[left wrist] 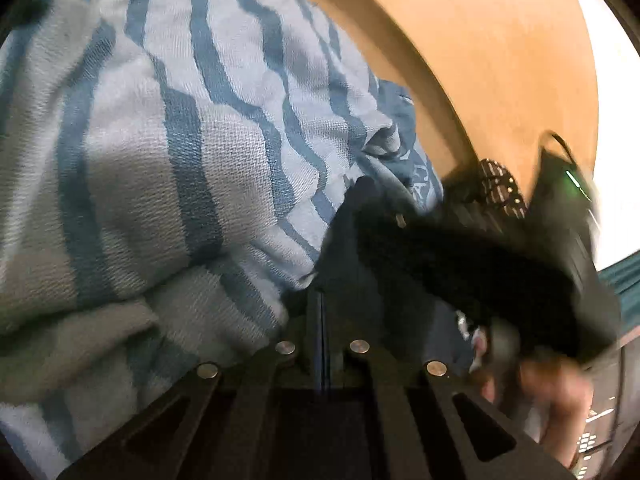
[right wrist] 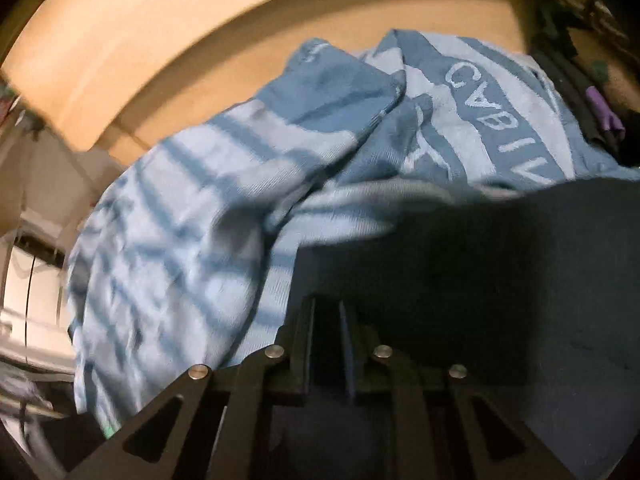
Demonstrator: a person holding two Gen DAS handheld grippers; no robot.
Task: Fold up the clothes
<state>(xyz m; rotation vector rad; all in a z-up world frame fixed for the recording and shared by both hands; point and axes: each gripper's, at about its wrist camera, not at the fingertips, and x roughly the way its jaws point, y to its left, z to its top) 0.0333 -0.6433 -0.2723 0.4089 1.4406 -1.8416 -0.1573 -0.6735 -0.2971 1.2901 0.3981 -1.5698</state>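
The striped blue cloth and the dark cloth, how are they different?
The striped blue cloth is pale with darker blue bands; the dark cloth is plain navy. The striped cloth has white letters woven in; the dark cloth shows none. The striped cloth lies rumpled; the dark cloth looks smoother. Both lie on the tan table.

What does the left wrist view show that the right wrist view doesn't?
Only the left wrist view shows the right gripper itself, a blurred dark shape reaching onto the cloth, and the hand holding it.

Only the right wrist view shows the woven lettering on the cloth, a dark navy garment under the fingers, and a purple item at the far right.

Both show the blue striped cloth crumpled on the tan table.
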